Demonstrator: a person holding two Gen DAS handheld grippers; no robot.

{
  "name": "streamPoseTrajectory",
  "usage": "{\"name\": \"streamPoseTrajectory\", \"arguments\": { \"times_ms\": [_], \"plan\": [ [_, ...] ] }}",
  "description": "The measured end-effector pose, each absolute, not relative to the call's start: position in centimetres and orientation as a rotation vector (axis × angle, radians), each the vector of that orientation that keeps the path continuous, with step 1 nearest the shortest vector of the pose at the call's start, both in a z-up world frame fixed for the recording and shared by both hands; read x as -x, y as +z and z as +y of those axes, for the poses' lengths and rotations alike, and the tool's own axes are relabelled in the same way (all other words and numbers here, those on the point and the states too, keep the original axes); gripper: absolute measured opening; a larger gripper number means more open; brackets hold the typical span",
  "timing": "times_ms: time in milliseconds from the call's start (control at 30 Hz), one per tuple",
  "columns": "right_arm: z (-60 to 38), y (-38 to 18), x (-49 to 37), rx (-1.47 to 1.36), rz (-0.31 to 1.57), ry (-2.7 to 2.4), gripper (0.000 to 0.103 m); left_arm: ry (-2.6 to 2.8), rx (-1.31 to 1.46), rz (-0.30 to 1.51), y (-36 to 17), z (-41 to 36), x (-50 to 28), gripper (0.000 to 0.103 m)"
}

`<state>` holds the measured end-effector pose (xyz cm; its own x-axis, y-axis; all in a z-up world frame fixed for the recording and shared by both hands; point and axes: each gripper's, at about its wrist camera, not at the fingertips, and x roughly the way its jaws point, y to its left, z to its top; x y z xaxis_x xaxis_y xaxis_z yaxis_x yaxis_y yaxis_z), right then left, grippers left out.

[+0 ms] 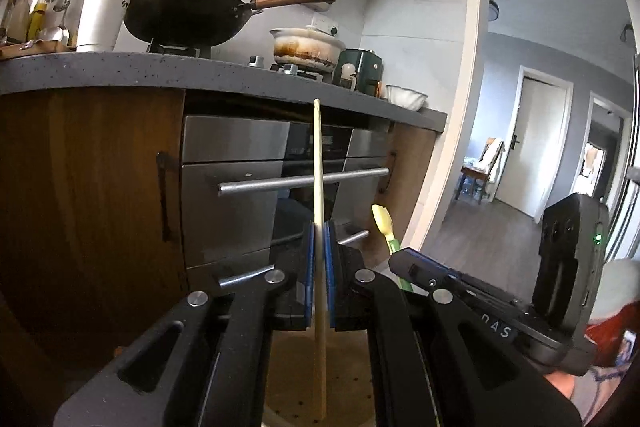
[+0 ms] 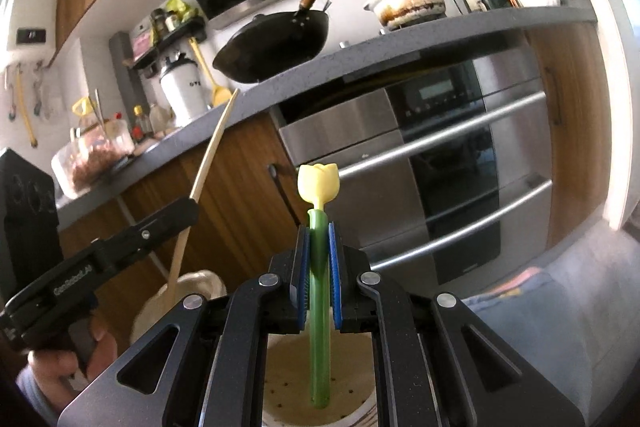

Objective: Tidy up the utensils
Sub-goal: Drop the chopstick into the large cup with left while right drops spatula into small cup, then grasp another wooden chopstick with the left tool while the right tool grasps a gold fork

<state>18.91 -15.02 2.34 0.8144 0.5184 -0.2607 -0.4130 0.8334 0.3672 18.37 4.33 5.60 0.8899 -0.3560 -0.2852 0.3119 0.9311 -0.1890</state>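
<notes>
Black left gripper (image 1: 319, 259): blue pads closed on a pale wooden chopstick (image 1: 318, 163), held upright, its lower end over a beige perforated holder (image 1: 348, 387). Right gripper (image 2: 319, 259): pads clamped on the green stem of a yellow tulip-topped utensil (image 2: 319, 183), vertical, lower end inside the same perforated holder (image 2: 288, 383).
</notes>
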Motion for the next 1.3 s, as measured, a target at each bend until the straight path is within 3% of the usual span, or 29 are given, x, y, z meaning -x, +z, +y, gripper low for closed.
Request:
{"name": "streamPoseTrajectory", "arguments": {
  "times_ms": [500, 633, 800, 1033, 1100, 1167, 1300],
  "plan": [
    [-15.1, 1.2, -16.2, -0.214, 0.433, 0.503, 0.01, -0.282, 0.007, 0.367, 4.3, 3.4, -14.0, 0.005],
    [-15.4, 1.5, -16.1, -0.229, 0.44, 0.485, 0.022, -0.264, -0.017, 0.359, 5.0, 3.4, -13.0, 0.008],
    [-16.5, 2.6, -15.0, -0.233, 0.411, 0.464, 0.04, -0.245, -0.024, 0.348, 5.5, 3.7, -11.6, 0.04],
    [-19.2, 4.9, -12.0, -0.229, 0.358, 0.392, 0.093, -0.225, -0.016, 0.326, 6.4, 4.0, -9.5, 0.073],
    [-20.0, 5.5, -11.1, -0.231, 0.337, 0.366, 0.097, -0.223, -0.01, 0.318, 6.7, 4.1, -9.1, 0.088],
    [-20.5, 6.0, -10.5, -0.218, 0.323, 0.334, 0.098, -0.213, -0.009, 0.3, 7.0, 4.2, -8.4, 0.094],
    [-21.9, 6.6, -9.0, -0.184, 0.32, 0.293, 0.098, -0.205, -0.013, 0.287, 7.6, 4.3, -7.2, 0.097]
  ]
}}
